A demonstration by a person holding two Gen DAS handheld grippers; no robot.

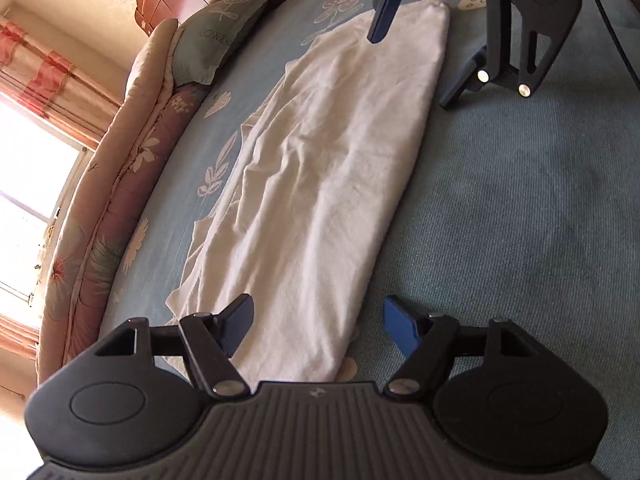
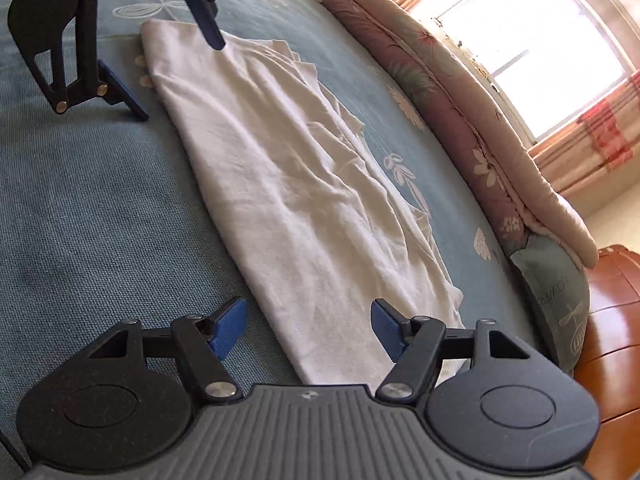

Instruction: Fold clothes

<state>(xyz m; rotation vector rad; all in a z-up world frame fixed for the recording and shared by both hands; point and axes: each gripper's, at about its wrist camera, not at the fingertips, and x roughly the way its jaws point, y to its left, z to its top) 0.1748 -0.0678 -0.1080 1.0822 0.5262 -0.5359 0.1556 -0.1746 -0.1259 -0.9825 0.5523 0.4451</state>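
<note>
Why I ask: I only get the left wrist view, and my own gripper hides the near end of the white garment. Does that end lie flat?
Observer: Yes. In the right wrist view the white garment lies flat on the bed at that end, and its corner shows just past the left gripper.
Operator: And the end by the right gripper?
Observer: It runs in between the open fingers of the right gripper. A loose under-layer corner sticks out there on the window side.
</note>
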